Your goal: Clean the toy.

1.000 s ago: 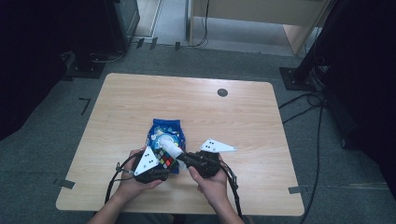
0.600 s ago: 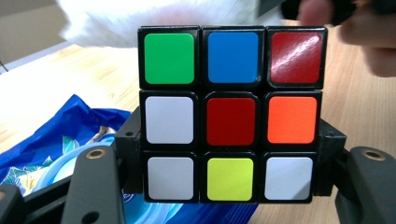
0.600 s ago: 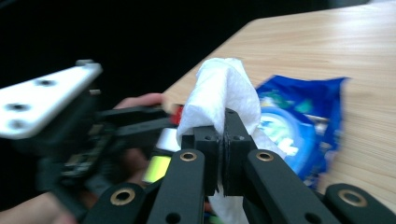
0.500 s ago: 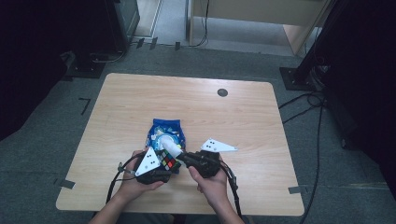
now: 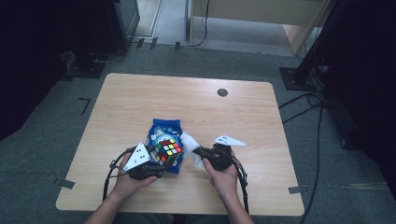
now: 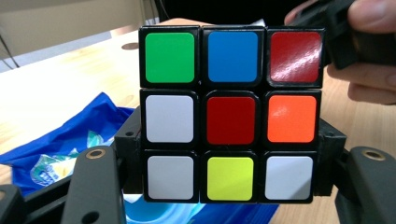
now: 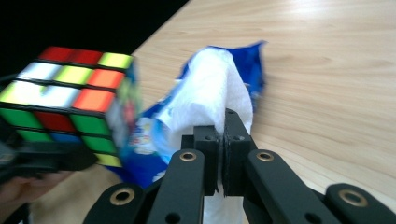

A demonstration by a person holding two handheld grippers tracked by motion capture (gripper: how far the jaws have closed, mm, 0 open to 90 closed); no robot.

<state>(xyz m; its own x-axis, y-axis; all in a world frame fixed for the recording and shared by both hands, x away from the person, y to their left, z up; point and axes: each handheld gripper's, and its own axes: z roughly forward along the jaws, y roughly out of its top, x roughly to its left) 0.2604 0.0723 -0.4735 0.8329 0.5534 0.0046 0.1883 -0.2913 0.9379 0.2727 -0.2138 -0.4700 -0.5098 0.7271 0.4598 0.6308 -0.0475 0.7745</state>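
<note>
Cube [image 5: 168,151], a scrambled colour puzzle, sits clamped between the jaws of the left gripper [image 5: 159,161], raised just above the blue packet [image 5: 163,131] on the table [image 5: 140,102]. Right of the packet, the right gripper [image 5: 198,151] has its jaws pinched tight on a white wipe [image 5: 190,142], whose far end seems to run into the packet's mouth, though that is hard to tell. The step in hand looks like drawing the wipe free to clean the cube. Next, the right gripper likely needs to pull away from the packet, then bring the wipe against a cube face.
</note>
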